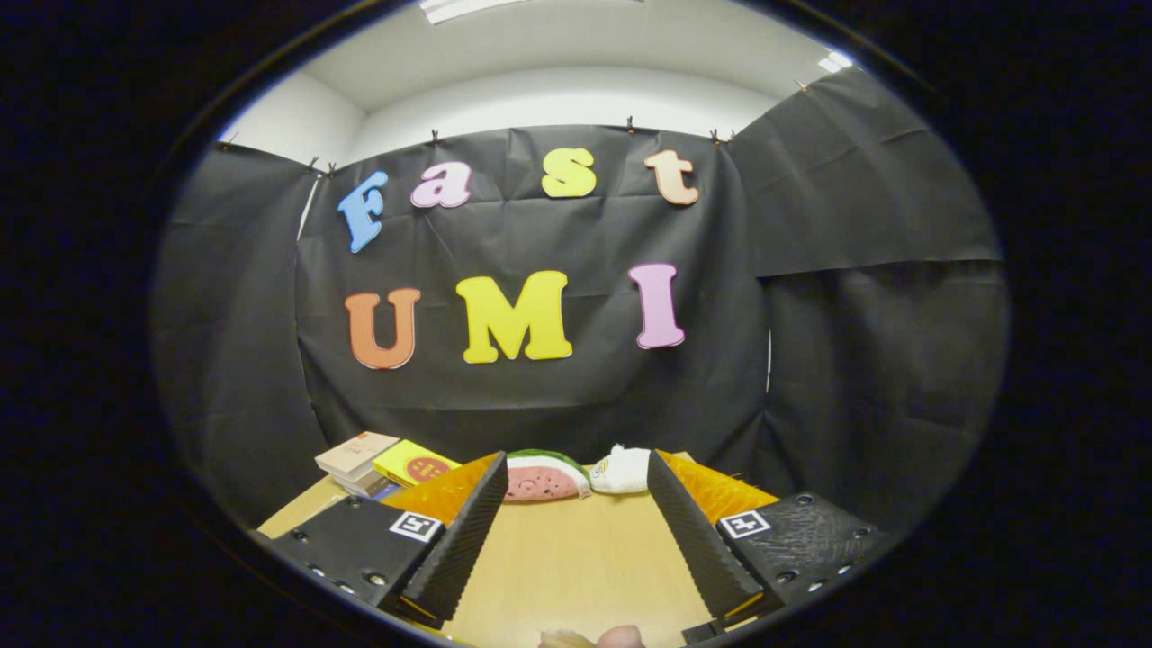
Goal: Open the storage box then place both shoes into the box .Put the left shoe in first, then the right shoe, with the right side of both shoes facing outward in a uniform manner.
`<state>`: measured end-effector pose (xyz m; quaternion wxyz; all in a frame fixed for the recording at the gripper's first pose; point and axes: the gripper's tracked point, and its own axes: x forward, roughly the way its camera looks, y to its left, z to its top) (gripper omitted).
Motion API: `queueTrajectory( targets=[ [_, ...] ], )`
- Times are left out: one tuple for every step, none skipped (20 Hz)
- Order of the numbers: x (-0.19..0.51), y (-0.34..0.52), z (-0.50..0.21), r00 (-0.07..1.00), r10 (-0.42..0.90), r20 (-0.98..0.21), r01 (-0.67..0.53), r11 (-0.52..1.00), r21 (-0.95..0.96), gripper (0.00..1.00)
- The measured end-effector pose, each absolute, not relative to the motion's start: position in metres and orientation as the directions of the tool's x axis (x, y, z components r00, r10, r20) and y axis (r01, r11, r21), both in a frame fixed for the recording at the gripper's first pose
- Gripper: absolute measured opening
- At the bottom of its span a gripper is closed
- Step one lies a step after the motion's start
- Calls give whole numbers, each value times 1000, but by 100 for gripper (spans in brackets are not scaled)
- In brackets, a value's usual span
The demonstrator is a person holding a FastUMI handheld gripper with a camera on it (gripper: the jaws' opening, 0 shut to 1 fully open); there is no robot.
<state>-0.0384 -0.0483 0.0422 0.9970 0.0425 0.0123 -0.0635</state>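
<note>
The gripper [571,517] hangs level over a pale wooden table [567,567], its two ribbed fingers [468,531] spread wide apart with nothing between them but bare tabletop. Beyond the fingertips, at the table's far edge against the black cloth wall [540,396], lies a watermelon-slice plush toy [544,477] (red flesh, green rind, dark seeds), and just beside it, toward the right-hand finger, a small white plush toy [623,470] whose details are too small to make out. Off beyond the left-hand finger sits a short stack of books [360,463], with a yellow book [416,464] lying just beside it. What looks like a fingertip [621,637] shows at the near edge, behind the fingers. The storage box and shoes cannot be placed from this angle.
</note>
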Motion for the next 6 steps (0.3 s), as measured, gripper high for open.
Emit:
queueTrajectory(
  targets=[
    [-37,-54,44,992,-126,-17,127,988,85,96],
    [-35,-58,45,992,-122,-10,123,989,87,96],
    [-34,-61,43,992,-122,-14,123,988,88,96],
    [-34,-62,41,993,-116,-18,117,989,93,96],
    [-34,-61,38,993,-111,-27,113,989,98,96],
    [-35,-61,36,994,-105,-35,108,989,102,96]
  ],
)
